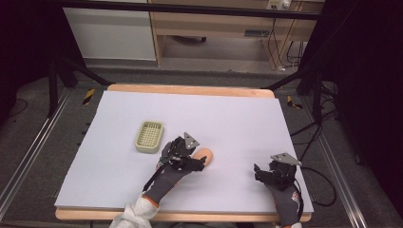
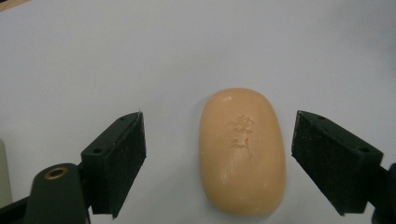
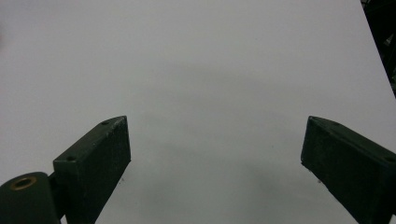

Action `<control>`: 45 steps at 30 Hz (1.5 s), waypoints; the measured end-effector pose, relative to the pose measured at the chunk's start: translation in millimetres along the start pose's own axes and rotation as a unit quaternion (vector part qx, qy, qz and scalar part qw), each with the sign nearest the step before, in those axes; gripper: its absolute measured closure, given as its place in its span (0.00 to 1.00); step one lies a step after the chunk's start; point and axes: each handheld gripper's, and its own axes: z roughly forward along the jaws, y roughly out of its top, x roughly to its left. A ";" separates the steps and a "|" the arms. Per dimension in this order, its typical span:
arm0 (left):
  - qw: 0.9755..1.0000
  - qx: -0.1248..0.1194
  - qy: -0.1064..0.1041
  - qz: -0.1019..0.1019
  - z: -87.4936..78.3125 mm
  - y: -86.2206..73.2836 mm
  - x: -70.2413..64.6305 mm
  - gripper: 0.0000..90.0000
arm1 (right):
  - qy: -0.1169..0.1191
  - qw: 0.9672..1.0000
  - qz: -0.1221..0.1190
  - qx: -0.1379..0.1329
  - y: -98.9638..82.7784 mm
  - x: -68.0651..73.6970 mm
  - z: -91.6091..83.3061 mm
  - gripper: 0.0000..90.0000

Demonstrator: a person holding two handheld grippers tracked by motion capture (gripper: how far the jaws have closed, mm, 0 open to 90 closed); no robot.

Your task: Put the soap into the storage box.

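A peach-coloured oval bar of soap (image 2: 243,151) with a stamped mark lies flat on the white table cover. My left gripper (image 2: 219,122) is open, one jaw on each side of the bar, and neither pad touches it. From above, the soap (image 1: 206,155) pokes out just right of the left gripper (image 1: 192,160), held by a grey-gloved hand. My right gripper (image 3: 215,135) is open over bare white cover with nothing between its jaws. It sits low near the front right of the table (image 1: 267,173).
A pale green slotted soap dish (image 1: 149,136) stands on the cover to the left of the left gripper. The white cover (image 1: 228,114) lies on a wooden tabletop whose rim (image 1: 190,89) shows at the back. Cables trail off the right side.
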 end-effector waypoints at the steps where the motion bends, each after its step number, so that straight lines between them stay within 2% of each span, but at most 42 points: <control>1: 1.000 0.001 0.000 0.001 0.9 0.0 -0.1 0.19 | 0.000 1.000 0.000 0.000 0.0 -0.2 0.0 0.10; 18: 1.000 0.018 -0.009 0.009 15.5 -0.5 -7.9 0.19 | 0.000 1.000 0.005 0.002 0.1 -0.3 0.3 0.10; 45: 0.998 0.053 -0.028 -0.004 39.3 -8.3 -10.3 0.27 | 0.002 1.000 0.003 0.004 0.2 0.1 1.3 0.10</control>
